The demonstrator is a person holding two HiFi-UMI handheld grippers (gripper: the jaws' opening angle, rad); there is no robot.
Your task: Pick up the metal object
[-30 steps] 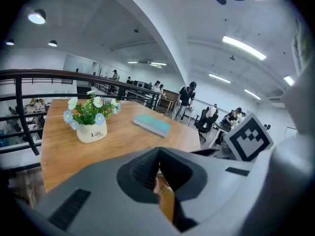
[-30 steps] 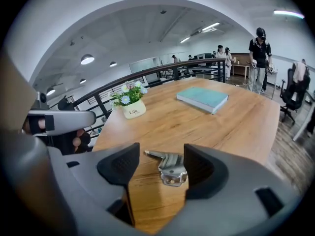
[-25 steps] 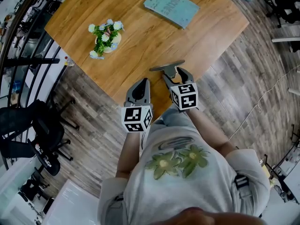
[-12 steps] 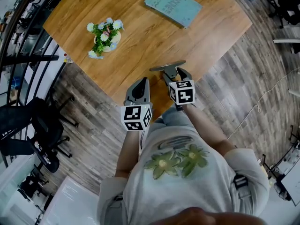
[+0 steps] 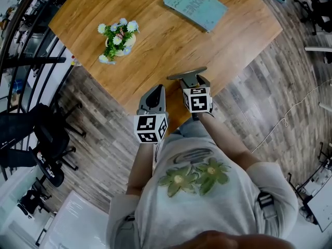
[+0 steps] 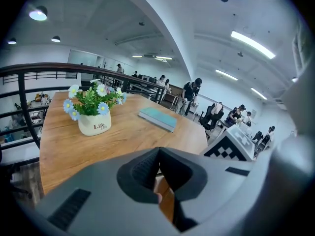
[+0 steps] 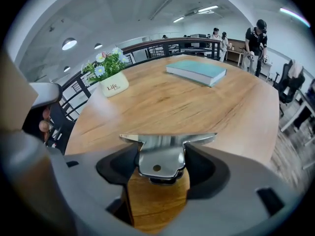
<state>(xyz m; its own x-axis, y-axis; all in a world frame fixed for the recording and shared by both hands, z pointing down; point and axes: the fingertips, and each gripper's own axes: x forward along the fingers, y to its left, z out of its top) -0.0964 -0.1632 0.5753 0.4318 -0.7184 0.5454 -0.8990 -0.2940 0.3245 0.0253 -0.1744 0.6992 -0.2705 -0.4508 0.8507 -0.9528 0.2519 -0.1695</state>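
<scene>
**A:** Where is the metal piece (image 7: 158, 154)?

**B:** In the right claw (image 7: 160, 162), whose jaws are clamped on its stem. It's above the near corner of the table (image 5: 155, 35). I can't tell whether it has left the wood.

**A:** What does it look like?

**B:** Bright, polished and T-shaped. A flat crossbar runs just past the jaws, and a short rounded tab with a small hole sits between them.

**A:** How will it handle?

**B:** Stiff, I'd judge, and weighty for its size. It's also slick, so those smooth faces could slip or swivel. Gripping the tab close under the crossbar seems best.

**A:** And the left claw (image 6: 158, 167)?

**B:** Jaws pressed together with nothing between them, just beside the right one.
</scene>
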